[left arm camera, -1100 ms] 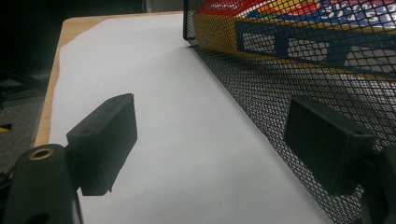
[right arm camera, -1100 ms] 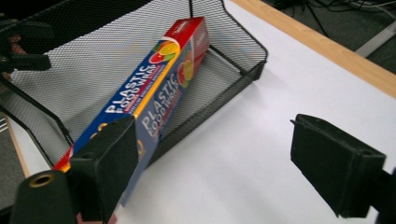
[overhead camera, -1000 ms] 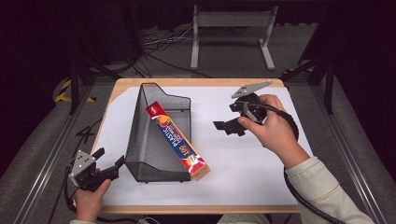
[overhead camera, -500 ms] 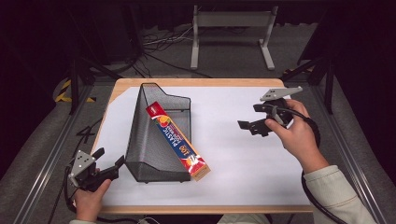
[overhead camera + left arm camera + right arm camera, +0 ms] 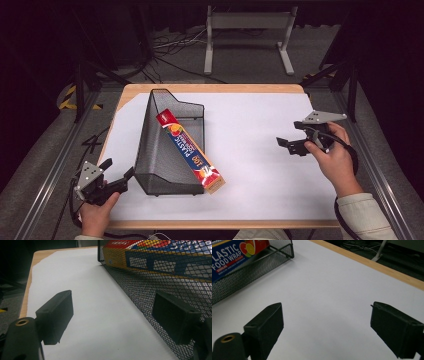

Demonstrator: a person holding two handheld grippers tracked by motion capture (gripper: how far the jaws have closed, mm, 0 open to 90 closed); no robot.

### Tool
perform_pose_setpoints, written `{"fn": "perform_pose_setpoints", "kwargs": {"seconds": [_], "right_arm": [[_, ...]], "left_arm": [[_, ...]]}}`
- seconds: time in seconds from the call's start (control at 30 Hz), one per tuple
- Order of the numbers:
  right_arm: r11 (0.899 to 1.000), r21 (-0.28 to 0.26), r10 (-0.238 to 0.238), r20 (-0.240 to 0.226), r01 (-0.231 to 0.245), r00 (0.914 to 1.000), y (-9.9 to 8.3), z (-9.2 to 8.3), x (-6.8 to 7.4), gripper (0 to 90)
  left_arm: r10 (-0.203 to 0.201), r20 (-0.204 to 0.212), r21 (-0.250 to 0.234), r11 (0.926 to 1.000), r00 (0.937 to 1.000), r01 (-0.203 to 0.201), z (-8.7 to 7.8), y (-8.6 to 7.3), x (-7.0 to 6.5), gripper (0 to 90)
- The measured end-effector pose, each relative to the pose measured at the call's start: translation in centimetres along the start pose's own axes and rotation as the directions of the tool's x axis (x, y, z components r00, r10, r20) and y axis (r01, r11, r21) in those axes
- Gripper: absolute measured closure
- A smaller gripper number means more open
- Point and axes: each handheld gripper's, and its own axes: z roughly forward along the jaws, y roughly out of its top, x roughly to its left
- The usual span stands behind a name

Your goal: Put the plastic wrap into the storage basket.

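A long red, blue and orange plastic food wrap box (image 5: pixel 190 152) is lying slanted in the black wire-mesh basket (image 5: pixel 160 155), its near end sticking out over the basket's low front edge.

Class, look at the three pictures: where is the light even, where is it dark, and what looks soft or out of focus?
High view: white table cover evenly lit, surroundings nearly black, picture slightly soft. Left gripper view: mesh basket close and shadowed, near jaws dark with little detail. Right gripper view: plastic food wrap box readable, cover bright, faint shadow between the jaws.
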Motion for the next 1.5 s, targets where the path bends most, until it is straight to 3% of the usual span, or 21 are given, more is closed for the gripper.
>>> {"fn": "perform_pose_setpoints", "kwargs": {"seconds": [0.3, 0.77, 1.03, 1.17, 1.33, 1.5], "right_arm": [[0.999, 0.004, 0.054, 0.023, -0.054, 0.9983, -4.6, 0.4, -1.2, 11.7], [0.998, 0.016, 0.068, -0.002, -0.068, 0.9977, -9.0, 1.6, -0.5, 11.7], [0.996, 0.023, 0.084, -0.013, -0.083, 0.9964, -10.7, 2.2, 0.2, 11.7], [0.997, -0.004, 0.074, -0.023, -0.074, 0.997, -11.4, 1.6, 0.6, 11.4], [0.995, 0.01, 0.096, -0.024, -0.096, 0.9951, -11.7, 1.3, 0.6, 10.5], [0.997, 0.063, 0.045, -0.029, -0.043, 0.9986, -11.5, 1.9, 1.0, 9.8]], "left_arm": [[0.001, -0.002, 0.0, 1.0, 1.0, -0.001, 0.0, 0.0, -0.1, 18.2], [0.001, -0.009, -0.002, 1.0, 1.0, -0.001, 0.0, -0.1, 0.0, 18.1], [0.002, -0.002, -0.005, 1.0, 1.0, -0.002, 0.0, -0.2, 0.0, 17.9], [0.005, 0.007, -0.008, 1.0, 1.0, -0.005, -0.1, -0.2, 0.1, 17.7], [0.005, 0.009, 0.0, 1.0, 1.0, -0.005, 0.1, -0.2, 0.0, 17.7], [0.004, 0.005, -0.001, 1.0, 1.0, -0.004, 0.0, -0.2, 0.0, 17.7]]}}
